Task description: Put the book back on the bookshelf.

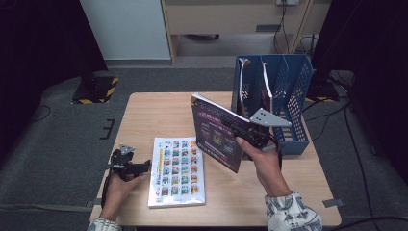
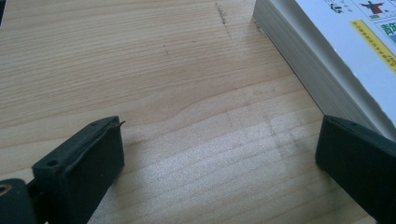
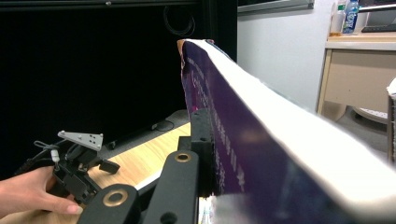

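My right gripper is shut on a purple-covered book and holds it tilted on edge above the table, just in front of a blue file rack. In the right gripper view the book runs away from the camera with its white page edge up, and one black jaw presses its cover. A white book with a grid of colourful pictures lies flat on the table. My left gripper rests on the table at that book's left edge, open, with bare wood between its jaws and the book's page edge beside one jaw.
The wooden table has bare room at its back left. The file rack stands at the back right edge and holds two upright books. Dark curtains and grey carpet surround the table. A person's hand holds the left gripper far off.
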